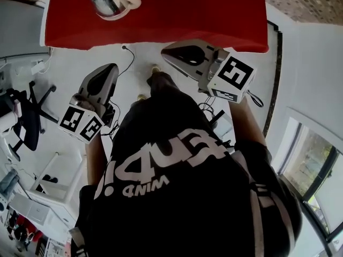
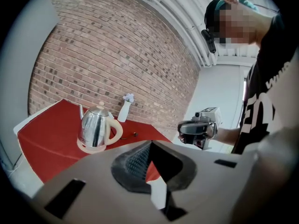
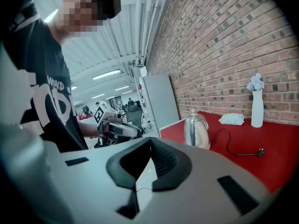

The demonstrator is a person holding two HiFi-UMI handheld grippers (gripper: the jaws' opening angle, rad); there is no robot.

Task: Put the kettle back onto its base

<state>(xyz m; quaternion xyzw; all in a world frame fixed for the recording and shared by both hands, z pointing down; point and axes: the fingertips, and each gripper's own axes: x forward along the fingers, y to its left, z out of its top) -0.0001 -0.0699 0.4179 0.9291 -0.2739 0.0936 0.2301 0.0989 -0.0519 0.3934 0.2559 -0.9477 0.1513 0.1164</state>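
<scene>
— Kettle [image 2: 96, 127] worries, then. Start me at the tongs: what are they doing?
— Both pairs are pressed together and empty. The left tongs [image 2: 150, 143] and right tongs [image 3: 150, 141] hang by the person's body, well short of the worktop [image 1: 214, 15].
— And the kettle itself?
— It's upright towards the far left of the red worktop, and to my eye already seated on its base [image 2: 88, 148]. I'd judge the job as good as done.
— Then where is the danger?
— In going back in. Closed tips cannot take the handle. Pushed forward like that, they would prod the body, and a tall, shiny kettle could rock or skid off the base.
— Anything else close by?
— A cord [image 3: 229, 143] trails from behind the kettle across the worktop to a loose plug [image 3: 260, 151]. Tongs sweeping low could hook it and drag the base sideways.
— Further out?
— A slim vase [image 3: 257, 108] stands by the brick wall [image 2: 117, 55], apart from the kettle. Only a wide swing would reach it, but it looks easy to topple.
— So what's the safest course?
— Probably to keep off, or to open the tongs well before any approach.
</scene>
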